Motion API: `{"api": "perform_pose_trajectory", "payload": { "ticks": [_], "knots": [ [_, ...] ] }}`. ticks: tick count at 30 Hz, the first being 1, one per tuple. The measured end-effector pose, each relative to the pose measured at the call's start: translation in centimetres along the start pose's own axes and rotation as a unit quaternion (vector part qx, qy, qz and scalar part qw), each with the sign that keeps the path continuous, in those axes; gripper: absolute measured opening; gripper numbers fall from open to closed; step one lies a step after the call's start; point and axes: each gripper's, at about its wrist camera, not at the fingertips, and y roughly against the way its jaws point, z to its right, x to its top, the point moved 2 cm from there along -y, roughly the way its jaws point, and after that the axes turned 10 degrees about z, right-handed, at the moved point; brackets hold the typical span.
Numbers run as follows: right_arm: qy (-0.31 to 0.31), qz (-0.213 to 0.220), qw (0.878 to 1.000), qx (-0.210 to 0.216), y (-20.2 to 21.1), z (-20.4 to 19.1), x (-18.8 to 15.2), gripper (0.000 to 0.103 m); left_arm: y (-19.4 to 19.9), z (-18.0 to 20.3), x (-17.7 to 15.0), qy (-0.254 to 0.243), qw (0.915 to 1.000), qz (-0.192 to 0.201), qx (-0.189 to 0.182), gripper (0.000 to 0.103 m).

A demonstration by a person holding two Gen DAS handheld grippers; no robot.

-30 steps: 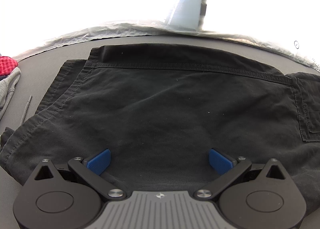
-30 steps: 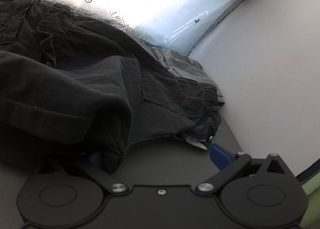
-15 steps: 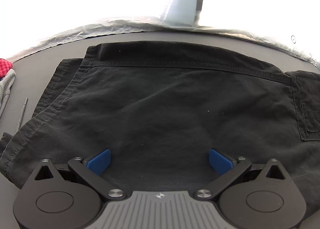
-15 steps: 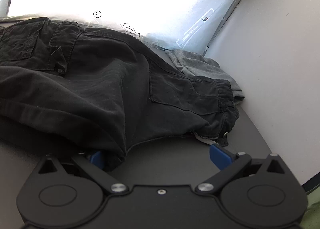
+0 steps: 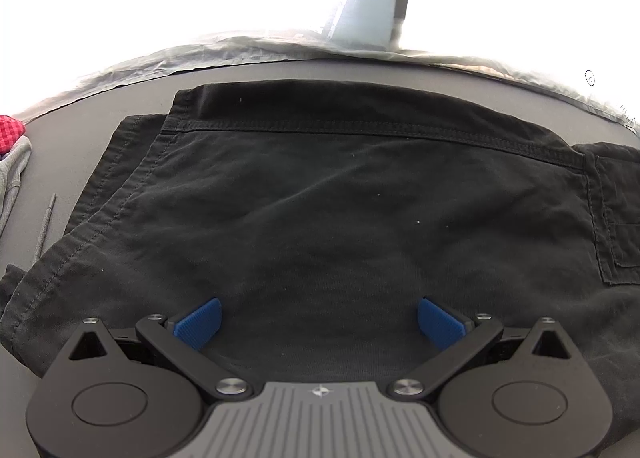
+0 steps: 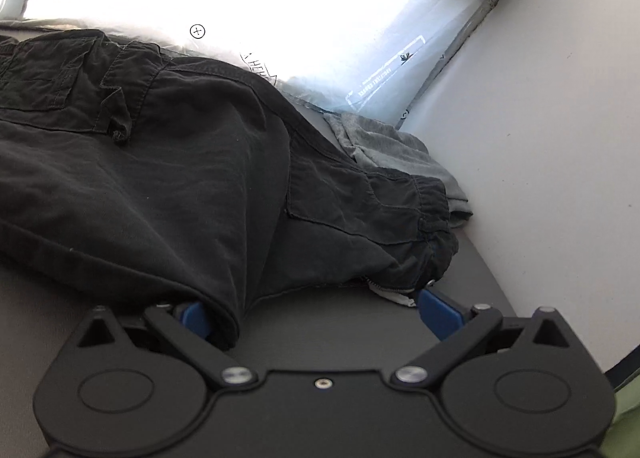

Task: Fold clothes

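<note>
While the black trousers (image 5: 340,218) lay spread across the grey table (image 5: 280,72), the left gripper (image 5: 318,322) hung over the near cloth, fingers wide, holding nothing. The right gripper (image 6: 312,316) sat low at the fly end, equally wide, a folded edge draped over its left blue pad (image 6: 194,316). My worry: closing there would likely snag one layer and drag the stack askew. Room was tight at three o'clock, where the white wall (image 6: 560,138) crowded the waistband and a grey garment (image 6: 400,150); bare table showed at six. Another grey garment (image 5: 12,174) sat at nine o'clock.
</note>
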Motion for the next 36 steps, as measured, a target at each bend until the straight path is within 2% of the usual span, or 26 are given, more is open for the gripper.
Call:
{"api": "perform_pose_trajectory", "payload": {
  "ticks": [3, 6, 12, 15, 17, 19, 20, 22, 24, 26, 29, 32, 34, 36],
  "knots": [
    [-0.005, -0.012, 1.0, 0.011, -0.6, 0.3, 0.1, 0.102, -0.1, 0.0, 0.0, 0.0, 1.0, -0.002, 0.0, 0.103],
    [-0.04, -0.026, 0.998, 0.027, -0.8, 1.0, 0.0, 0.102, -0.1, -0.1, 0.1, -0.001, 1.0, -0.005, -0.001, 0.103],
    [-0.069, -0.07, 0.992, 0.08, 0.3, 2.2, -1.3, 0.102, -0.1, 0.0, 0.0, -0.001, 1.0, -0.003, -0.001, 0.103],
    [-0.098, -0.093, 0.989, 0.063, 1.3, 3.7, -1.8, 0.101, 0.0, 0.0, 0.0, -0.002, 1.0, -0.001, -0.001, 0.103],
    [-0.137, -0.096, 0.984, 0.066, 2.0, 4.7, -1.8, 0.089, 0.0, 0.1, -0.1, -0.002, 1.0, 0.001, -0.001, 0.103],
    [-0.188, -0.091, 0.975, 0.075, 2.5, 5.8, -1.3, 0.065, 0.0, 0.1, -0.1, -0.002, 1.0, 0.002, -0.001, 0.103],
    [-0.209, -0.085, 0.971, 0.08, 2.7, 6.2, -0.9, 0.058, 0.0, 0.1, -0.1, -0.002, 1.0, 0.002, -0.001, 0.103],
    [-0.245, -0.057, 0.964, 0.092, 3.1, 6.5, 0.7, 0.036, 0.0, 0.1, -0.1, -0.003, 1.0, 0.001, -0.002, 0.103],
    [-0.265, -0.023, 0.957, 0.113, 3.3, 5.7, 2.4, 0.024, 0.0, 0.0, -0.1, -0.003, 1.0, 0.001, -0.002, 0.103],
    [-0.269, 0.004, 0.952, 0.145, 3.2, 3.9, 4.0, 0.02, 0.0, 0.1, -0.1, -0.003, 1.0, 0.001, -0.002, 0.103],
    [-0.216, 0.018, 0.959, 0.185, 2.7, -0.5, 4.9, 0.018, 0.0, 0.0, -0.2, -0.004, 1.0, 0.002, -0.003, 0.103],
    [-0.156, -0.021, 0.97, 0.184, 0.6, -4.8, 3.1, 0.014, 0.0, 0.0, -0.2, -0.006, 1.0, 0.002, -0.006, 0.103],
    [-0.177, -0.033, 0.967, 0.182, -0.6, -5.5, 0.9, 0.011, 0.1, 0.0, -0.2, -0.009, 0.9999, 0.003, -0.009, 0.103],
    [-0.171, -0.021, 0.968, 0.181, -0.4, -5.5, 0.6, 0.011, 0.1, 0.1, -0.3, -0.009, 0.9999, 0.006, -0.009, 0.103]
  ]
}}
